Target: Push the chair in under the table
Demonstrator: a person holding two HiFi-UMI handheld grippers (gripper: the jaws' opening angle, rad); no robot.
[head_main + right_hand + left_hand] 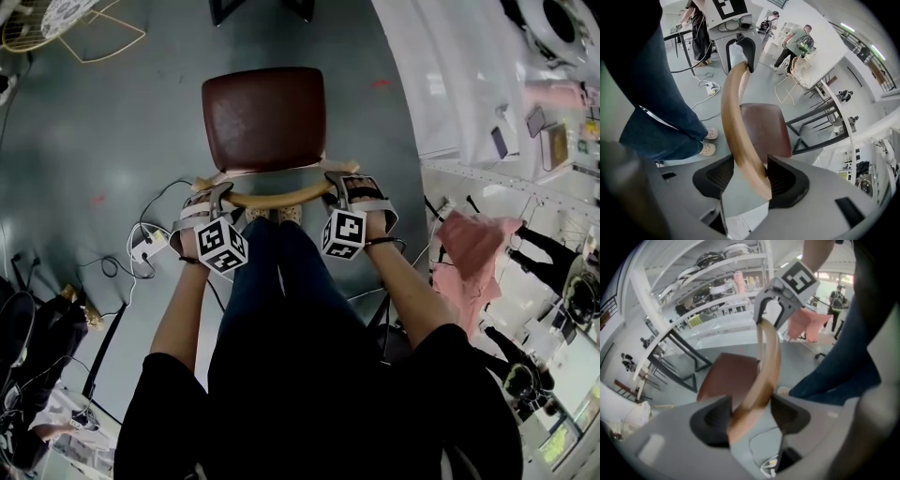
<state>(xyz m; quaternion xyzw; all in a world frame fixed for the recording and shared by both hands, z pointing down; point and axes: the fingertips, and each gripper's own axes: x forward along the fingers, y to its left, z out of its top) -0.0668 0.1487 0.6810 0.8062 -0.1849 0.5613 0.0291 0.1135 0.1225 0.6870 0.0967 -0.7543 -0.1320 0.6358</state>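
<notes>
1. A glossy grey-green floor (112,141) fills the head view. A white table (427,94) sits at the upper right, and loose cables (145,248) lie beside my left leg.
2. The chair (264,131) stands on that floor straight ahead of me, out in the open and apart from the table's edge.
3. Its dark red seat (264,117) lies on the far side. Its curved wooden back rail (281,197) is the part nearest me, so the chair faces away from me.
4. The rail's long axis runs left to right across my body, and its middle bows toward me.
5. My left gripper (211,195) points steeply down at the rail's left end. In the left gripper view its jaws pinch the wood, which fills the gap between the pads.
6. My right gripper (339,183) points down at the rail's right end. In the right gripper view its jaws likewise clamp the rail's tip.
7. My legs (281,281), in dark jeans, stand just behind the rail, between the two grippers.
</notes>
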